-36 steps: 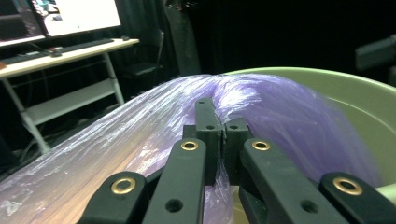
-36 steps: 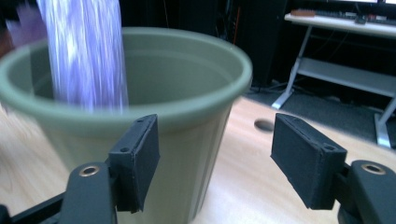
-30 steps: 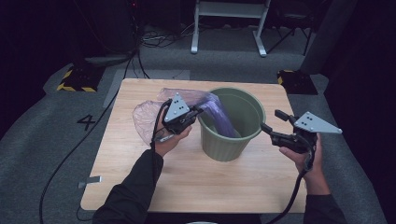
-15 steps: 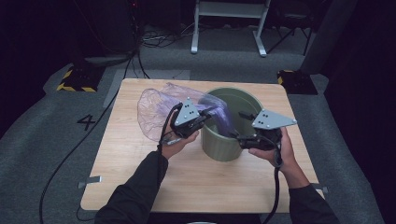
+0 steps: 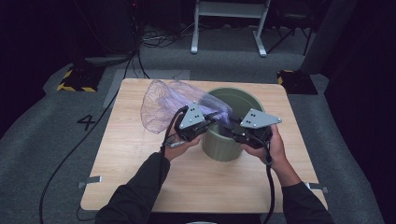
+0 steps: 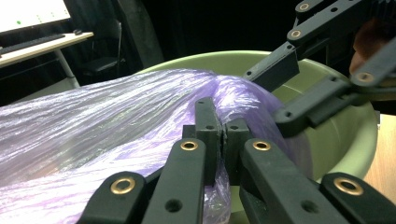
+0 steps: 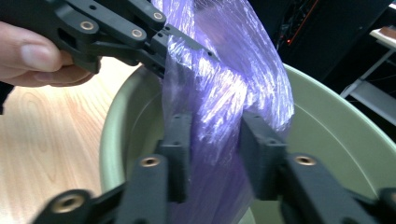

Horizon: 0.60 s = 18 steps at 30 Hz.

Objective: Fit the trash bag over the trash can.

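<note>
A green bin point(image 5: 233, 140) stands in the middle of the wooden table point(image 5: 140, 177). A thin purple plastic bag point(image 5: 163, 105) lies left of the bin and stretches over its near rim. My left gripper point(image 5: 211, 122) is at the bin's left rim, shut on a bunched part of the bag point(image 6: 140, 121). The left gripper view shows its own jaws point(image 6: 223, 140) pinched on the film. My right gripper point(image 5: 229, 129) reaches in over the bin's near rim. It stands open point(image 7: 215, 135), with the hanging bag point(image 7: 233, 79) between its jaws above the bin's inside point(image 7: 336, 130).
Cables point(image 5: 93, 135) trail from the table's left side across the grey floor. A white-legged stand point(image 5: 229, 28) is at the back. Yellow-and-black striped blocks point(image 5: 74, 79) sit beyond the table's far corners. The near half of the table is bare wood.
My right gripper has swung in from the right of the bin to the bag at the rim. My left gripper carried the bag a little further over the bin.
</note>
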Each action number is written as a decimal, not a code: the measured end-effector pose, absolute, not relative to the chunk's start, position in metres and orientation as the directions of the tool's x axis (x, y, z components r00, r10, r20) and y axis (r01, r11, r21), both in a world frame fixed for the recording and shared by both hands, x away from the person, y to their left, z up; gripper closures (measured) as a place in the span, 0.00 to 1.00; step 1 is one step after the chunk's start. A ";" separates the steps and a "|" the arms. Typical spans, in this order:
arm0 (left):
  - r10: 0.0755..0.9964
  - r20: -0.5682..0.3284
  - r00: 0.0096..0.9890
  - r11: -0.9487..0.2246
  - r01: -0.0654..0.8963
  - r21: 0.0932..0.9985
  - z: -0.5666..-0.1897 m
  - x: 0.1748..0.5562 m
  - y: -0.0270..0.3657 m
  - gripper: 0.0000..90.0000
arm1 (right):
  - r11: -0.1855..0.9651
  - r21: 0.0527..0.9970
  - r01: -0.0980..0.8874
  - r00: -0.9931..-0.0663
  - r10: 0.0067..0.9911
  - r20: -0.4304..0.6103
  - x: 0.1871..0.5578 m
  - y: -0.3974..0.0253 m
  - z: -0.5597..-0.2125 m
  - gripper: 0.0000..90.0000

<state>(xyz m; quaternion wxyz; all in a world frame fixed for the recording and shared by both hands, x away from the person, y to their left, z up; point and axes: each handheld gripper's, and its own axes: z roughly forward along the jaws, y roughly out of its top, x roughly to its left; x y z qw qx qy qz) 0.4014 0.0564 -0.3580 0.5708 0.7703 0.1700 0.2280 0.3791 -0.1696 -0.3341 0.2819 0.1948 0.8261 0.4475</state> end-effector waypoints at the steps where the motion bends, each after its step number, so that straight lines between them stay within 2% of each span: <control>1: 0.522 0.156 0.838 -0.290 0.002 0.957 -0.358 0.401 0.056 0.98 | 0.522 0.850 0.069 -0.763 0.577 -0.292 0.379 -0.170 -0.335 0.77; 3: 0.521 0.156 0.839 -0.291 0.002 0.957 -0.360 0.401 0.055 0.97 | 0.521 0.851 0.062 -0.760 0.577 -0.298 0.379 -0.170 -0.337 0.91; 5: 0.526 0.154 0.836 -0.290 0.006 0.957 -0.360 0.401 0.055 0.93 | 0.517 0.854 0.062 -0.763 0.576 -0.293 0.379 -0.171 -0.338 0.94; 6: 0.537 0.130 0.833 -0.277 0.029 0.960 -0.361 0.402 0.056 0.86 | 0.526 0.848 0.059 -0.755 0.580 -0.307 0.379 -0.171 -0.338 0.97; 9: 0.549 0.114 0.828 -0.274 0.049 0.960 -0.360 0.402 0.059 0.73 | 0.528 0.846 0.074 -0.749 0.590 -0.303 0.379 -0.173 -0.339 0.98; 13: 0.550 0.110 0.828 -0.274 0.054 0.960 -0.359 0.399 0.066 0.66 | 0.524 0.848 0.082 -0.737 0.605 -0.303 0.380 -0.177 -0.339 0.99; 18: 0.568 0.104 0.816 -0.280 0.073 0.957 -0.353 0.390 0.087 0.49 | 0.503 0.858 0.101 -0.723 0.630 -0.284 0.380 -0.187 -0.340 1.00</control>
